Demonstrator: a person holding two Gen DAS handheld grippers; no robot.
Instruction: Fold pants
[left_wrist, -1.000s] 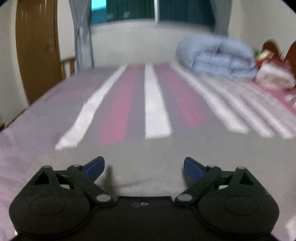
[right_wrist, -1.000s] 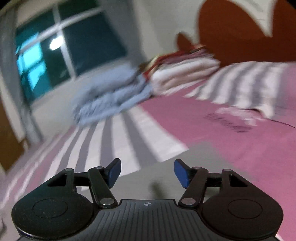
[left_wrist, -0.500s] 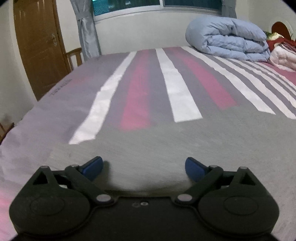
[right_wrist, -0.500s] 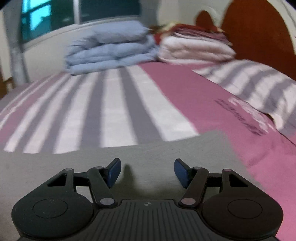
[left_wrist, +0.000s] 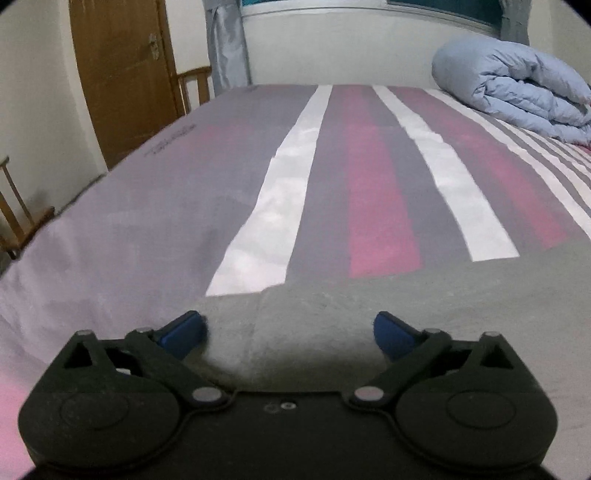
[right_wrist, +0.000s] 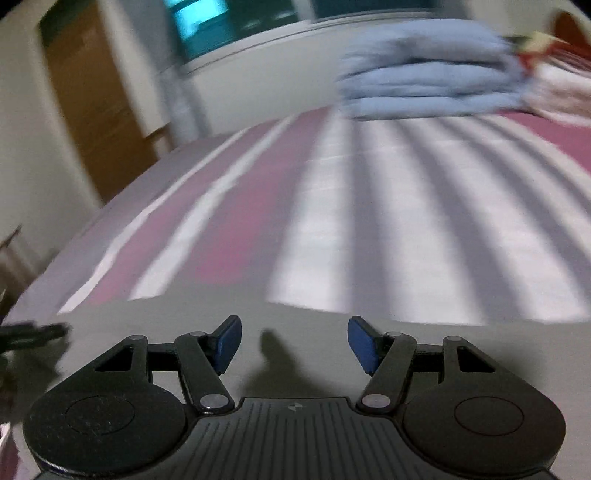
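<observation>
Grey pants (left_wrist: 424, 295) lie flat on the striped bedsheet, filling the near part of both wrist views (right_wrist: 424, 350). Their far edge runs across the stripes. My left gripper (left_wrist: 290, 330) is open and empty, low over the pants near their far left corner. My right gripper (right_wrist: 294, 343) is open and empty, just above the grey cloth. A dark blurred shape, likely the left gripper (right_wrist: 33, 334), shows at the right wrist view's left edge.
A folded light-blue duvet (left_wrist: 517, 99) lies at the far right of the bed (left_wrist: 147, 192). A brown door (left_wrist: 122, 74) and a wooden chair (left_wrist: 192, 88) stand beyond the bed's left edge. A grey curtain (left_wrist: 229, 44) hangs by the window wall.
The left gripper has come lower and swung left, closer to the pants' corner. The right gripper has swung left from the headboard side toward the door and window. Both jaws stay open.
</observation>
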